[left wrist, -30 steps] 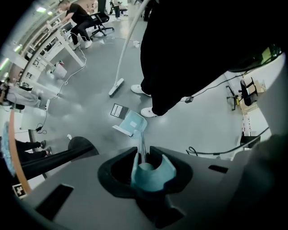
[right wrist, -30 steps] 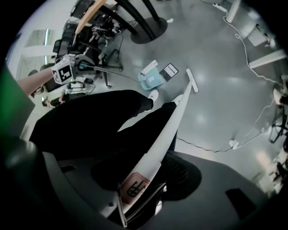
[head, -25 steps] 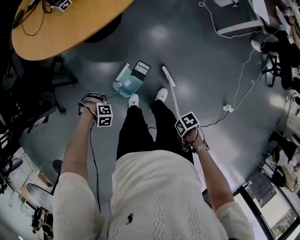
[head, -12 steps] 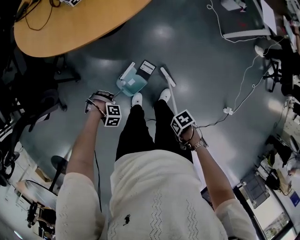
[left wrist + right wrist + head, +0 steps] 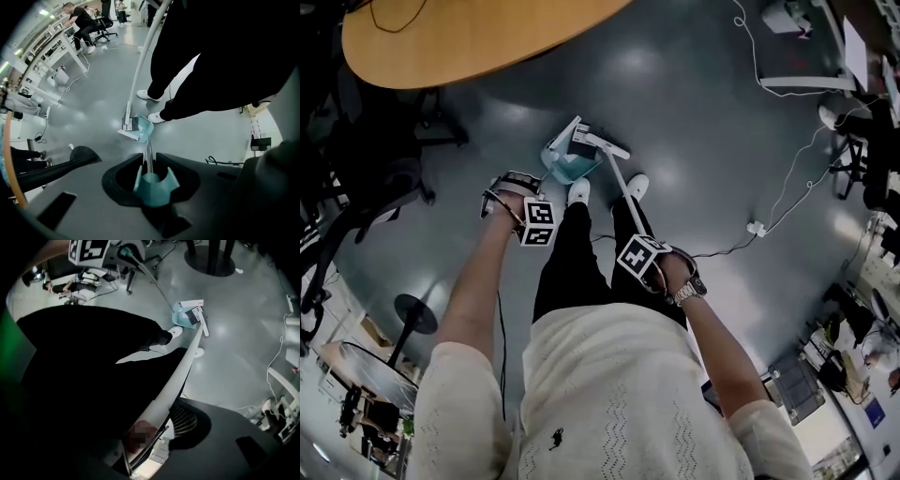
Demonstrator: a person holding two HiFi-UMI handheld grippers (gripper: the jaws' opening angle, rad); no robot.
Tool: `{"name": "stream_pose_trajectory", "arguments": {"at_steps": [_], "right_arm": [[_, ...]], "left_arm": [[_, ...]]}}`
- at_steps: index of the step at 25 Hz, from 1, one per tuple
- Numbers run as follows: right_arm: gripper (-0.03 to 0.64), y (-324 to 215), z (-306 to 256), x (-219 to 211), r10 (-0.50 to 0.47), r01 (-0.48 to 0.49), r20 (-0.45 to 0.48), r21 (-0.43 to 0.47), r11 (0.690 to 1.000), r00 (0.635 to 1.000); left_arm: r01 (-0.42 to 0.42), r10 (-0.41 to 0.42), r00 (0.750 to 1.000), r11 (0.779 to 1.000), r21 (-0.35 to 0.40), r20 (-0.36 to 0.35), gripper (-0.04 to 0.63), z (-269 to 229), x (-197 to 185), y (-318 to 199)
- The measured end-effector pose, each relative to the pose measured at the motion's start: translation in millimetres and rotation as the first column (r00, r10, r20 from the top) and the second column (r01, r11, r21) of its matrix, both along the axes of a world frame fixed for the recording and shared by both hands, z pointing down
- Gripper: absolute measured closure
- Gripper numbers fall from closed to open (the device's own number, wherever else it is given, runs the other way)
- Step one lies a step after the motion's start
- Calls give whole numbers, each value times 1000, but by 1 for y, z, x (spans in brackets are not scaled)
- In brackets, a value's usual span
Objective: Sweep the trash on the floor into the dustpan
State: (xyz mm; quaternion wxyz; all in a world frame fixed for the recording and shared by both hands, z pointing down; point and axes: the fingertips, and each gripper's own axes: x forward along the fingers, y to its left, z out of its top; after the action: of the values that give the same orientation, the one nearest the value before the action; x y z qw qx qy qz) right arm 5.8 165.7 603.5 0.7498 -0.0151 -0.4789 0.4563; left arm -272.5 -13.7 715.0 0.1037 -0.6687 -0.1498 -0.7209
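Over open grey floor (image 5: 703, 103), left hand-held gripper (image 5: 150, 174) clamps dustpan handle (image 5: 148, 155), right hand-held gripper (image 5: 152, 439) clamps broom (image 5: 186, 359).

Open grey floor (image 5: 703, 103) lay ahead and to the right of the dustpan (image 5: 565, 164). The broom (image 5: 602, 145) blocked its mouth, and the person's shoes (image 5: 577, 192) stood just behind. The round desk (image 5: 469, 37) and chair legs (image 5: 403, 178) crowded the left. A white cable (image 5: 757, 228) trailed on the right.

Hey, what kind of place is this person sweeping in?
Probably an office or lab workroom: a large wooden table, rows of desks with rolling chairs, and power cables trailing across a polished grey floor.
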Motion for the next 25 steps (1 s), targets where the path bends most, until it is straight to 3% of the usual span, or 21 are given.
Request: {"name": "stream_pose_trajectory", "arguments": {"at_steps": [5,19,25], "right_arm": [[400,25,-4,-7,-85,85,22,13,996,996],[399,94,-5,-18,-38,36,26,102,994,999],[399,98,-2,-15,42,-46,30,141,989,999]], "left_arm": [[-6,6,1000,1000,7,-5,502,1,-2,1],[-33,32,999,998,54,8,502,1,1,22],[-43,41,999,997,65,18,502,-1,12,24]]}}
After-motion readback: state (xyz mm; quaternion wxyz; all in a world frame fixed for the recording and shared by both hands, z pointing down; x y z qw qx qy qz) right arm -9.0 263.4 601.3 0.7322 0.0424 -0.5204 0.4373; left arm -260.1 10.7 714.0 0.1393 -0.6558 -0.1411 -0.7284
